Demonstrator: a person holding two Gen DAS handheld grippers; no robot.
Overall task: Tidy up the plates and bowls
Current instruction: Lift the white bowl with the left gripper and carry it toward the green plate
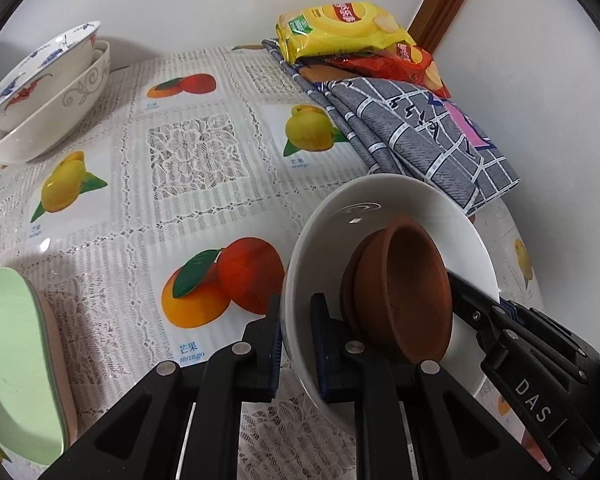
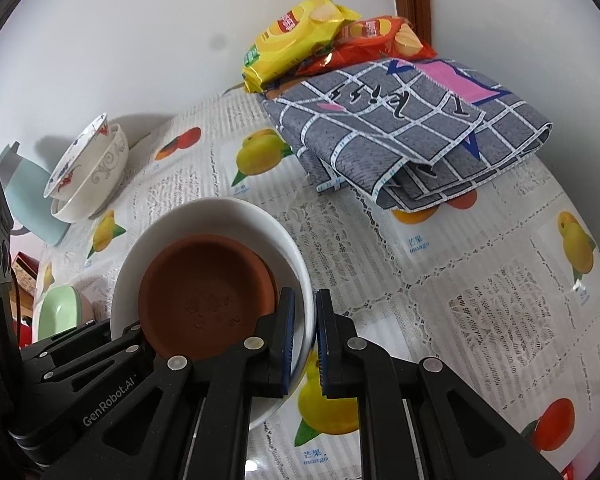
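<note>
1. White bowl (image 1: 420,216) — held by its rim on two opposite sides and, it seems, clear of the counter (image 1: 204,184); two grips likely keep it level so its load does not slide.
2. Left gripper (image 1: 296,344) — jaws closed on the near wall of the white bowl, one finger inside and one outside.
3. Right gripper (image 2: 305,344) — jaws closed on the opposite rim in the same way; in the left view it enters from the lower right.
4. Brown saucers (image 2: 208,300) — two shallow clay-coloured dishes nested one in the other, lying inside the white bowl and leaning toward one wall.
5. Stacked bowls (image 1: 44,92) — a painted bowl sitting in a scroll-patterned one near the far wall, well apart from the held bowl; a likely home for it.
6. Green dish (image 1: 16,360) — resting on a pinkish one at the counter's near edge.
7. Folded cloth (image 2: 412,128) and snack bags (image 2: 300,36) — piled in the far corner, out of the working area.
</note>
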